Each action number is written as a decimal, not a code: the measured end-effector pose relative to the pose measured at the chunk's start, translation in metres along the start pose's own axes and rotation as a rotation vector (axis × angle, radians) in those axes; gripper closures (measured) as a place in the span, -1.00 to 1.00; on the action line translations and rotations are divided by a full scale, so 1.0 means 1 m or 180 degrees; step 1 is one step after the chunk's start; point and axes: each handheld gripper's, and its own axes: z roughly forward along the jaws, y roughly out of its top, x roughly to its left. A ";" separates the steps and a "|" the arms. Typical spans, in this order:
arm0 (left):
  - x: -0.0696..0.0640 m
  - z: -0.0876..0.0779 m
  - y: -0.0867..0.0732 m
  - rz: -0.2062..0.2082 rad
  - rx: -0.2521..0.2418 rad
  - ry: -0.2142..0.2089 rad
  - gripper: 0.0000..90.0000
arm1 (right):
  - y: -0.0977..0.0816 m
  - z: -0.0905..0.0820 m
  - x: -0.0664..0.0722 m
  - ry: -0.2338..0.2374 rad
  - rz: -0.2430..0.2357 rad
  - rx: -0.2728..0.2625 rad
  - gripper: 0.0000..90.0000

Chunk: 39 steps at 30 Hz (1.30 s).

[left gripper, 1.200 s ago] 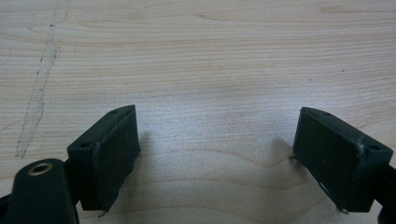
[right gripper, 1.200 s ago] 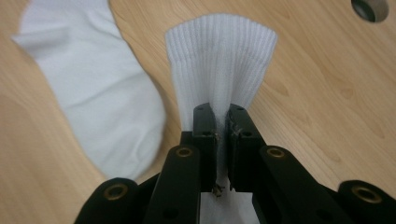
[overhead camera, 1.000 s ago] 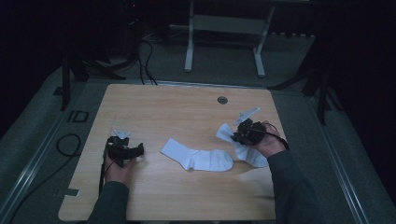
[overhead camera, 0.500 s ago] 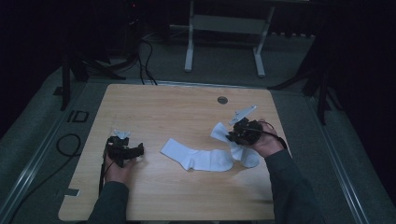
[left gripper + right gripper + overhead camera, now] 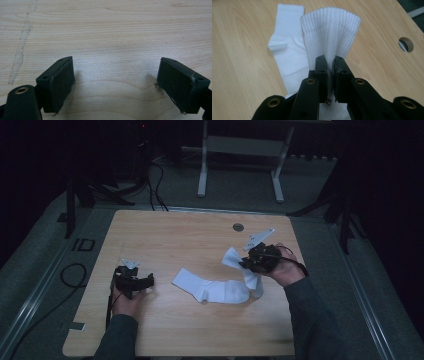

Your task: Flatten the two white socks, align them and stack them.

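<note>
Where the pale wooden table (image 5: 200, 240) runs under the high view, its surface shows a fine straight grain, rounded corners and a small round cable hole (image 5: 238, 227) near the far edge; the right gripper view shows that same hole (image 5: 406, 44) as a dark opening with a tan rim. Two white socks lie toward the table's right half. One, the flat sock (image 5: 210, 288), is smooth-knit and spread out on the wood, its cuff toward the left gripper and its toe end toward the right. The ribbed sock (image 5: 235, 258) has a clearly corded cuff that fans out wide, and the right gripper (image 5: 248, 263) is clamped on it, jaws pressed together with the fabric pinched between them; seen along those jaws, the ribbed cuff (image 5: 330, 37) spreads upward from the pinch while the flat sock (image 5: 287, 55) lies just beside it on the wood. The person's right hand (image 5: 285, 270) holds that gripper low over the table, forearm coming in from the lower right. The left gripper (image 5: 148, 281) rests well apart from both socks at the table's left, jaws spread wide over bare wood, with the left hand (image 5: 125, 300) behind it. Its black pads (image 5: 61, 85) look matte and slightly rough.
</note>
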 end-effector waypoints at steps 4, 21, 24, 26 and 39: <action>0.000 0.000 0.000 0.0001 -0.0001 0.0001 -0.68 | 0.008 -0.004 0.003 0.0013 -0.0050 -0.0028 0.85; 0.000 0.000 0.000 -0.0010 -0.0009 0.0001 -0.68 | 0.048 -0.004 0.023 0.0168 -0.0273 -0.0180 0.84; 0.000 0.000 0.000 0.0004 0.0002 0.0000 -0.68 | 0.050 0.013 0.030 0.0234 -0.0285 -0.0117 0.84; 0.000 0.000 0.000 0.0003 0.0002 0.0000 -0.68 | 0.052 0.025 0.034 0.0286 -0.0285 -0.0081 0.84; 0.000 0.000 0.000 0.0001 0.0001 0.0000 -0.68 | 0.046 0.095 0.047 0.0439 0.0048 0.0047 0.83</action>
